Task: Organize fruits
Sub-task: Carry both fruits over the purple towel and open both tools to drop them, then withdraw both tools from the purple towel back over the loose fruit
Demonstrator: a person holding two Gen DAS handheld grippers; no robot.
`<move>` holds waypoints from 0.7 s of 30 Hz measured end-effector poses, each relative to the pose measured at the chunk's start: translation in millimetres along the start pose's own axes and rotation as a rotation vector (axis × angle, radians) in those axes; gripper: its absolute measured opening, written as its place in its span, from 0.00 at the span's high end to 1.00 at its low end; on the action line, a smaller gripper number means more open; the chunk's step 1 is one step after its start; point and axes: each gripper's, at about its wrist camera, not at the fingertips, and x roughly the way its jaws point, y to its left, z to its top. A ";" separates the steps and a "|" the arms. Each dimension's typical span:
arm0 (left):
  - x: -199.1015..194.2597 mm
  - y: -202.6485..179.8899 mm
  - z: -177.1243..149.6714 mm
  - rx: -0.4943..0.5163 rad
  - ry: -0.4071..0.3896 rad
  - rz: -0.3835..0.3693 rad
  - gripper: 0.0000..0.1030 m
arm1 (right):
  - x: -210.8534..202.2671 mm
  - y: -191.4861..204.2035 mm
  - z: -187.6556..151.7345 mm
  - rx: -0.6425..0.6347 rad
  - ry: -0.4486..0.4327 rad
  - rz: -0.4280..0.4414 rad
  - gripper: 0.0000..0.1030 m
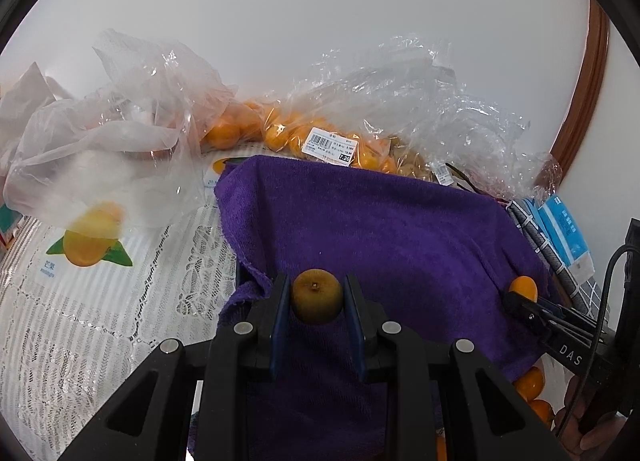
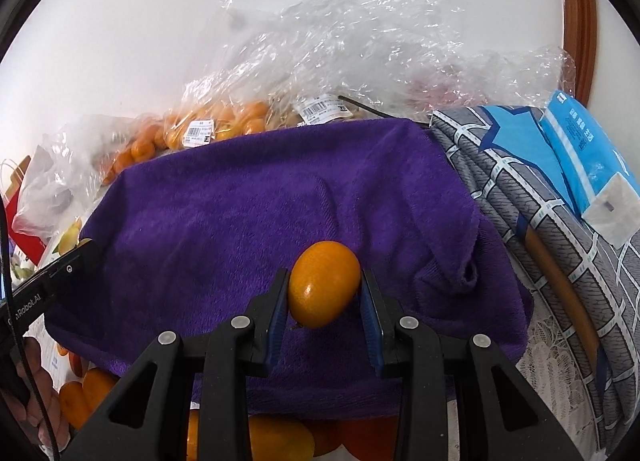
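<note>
The left gripper (image 1: 316,297) was clamped on a small brown round fruit (image 1: 317,295), with a blue pad pressed on each side. The fruit hung just over a purple towel (image 1: 380,229).

The right gripper (image 2: 325,289) was clamped on a little orange fruit (image 2: 324,284), shaped like an egg, over the same towel. More orange fruits (image 2: 86,393) peeked out under the towel's near edge.

Beside the towel lay a white lace cloth (image 1: 100,321) with a fruit picture on it. To the right sat a blue pack (image 2: 588,165) on a grey checked cloth (image 2: 520,189).

Farther back, clear plastic bags (image 1: 420,101) held many small orange fruits (image 1: 288,135), with a white price sticker (image 1: 330,145) on one bag. Behind them stood a white wall (image 1: 320,1).
</note>
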 end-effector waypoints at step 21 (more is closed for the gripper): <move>-2.6 -7.2 0.2 0.038 -0.015 0.001 0.59 | -13.8 0.3 0.1 -0.010 -0.053 -0.044 0.40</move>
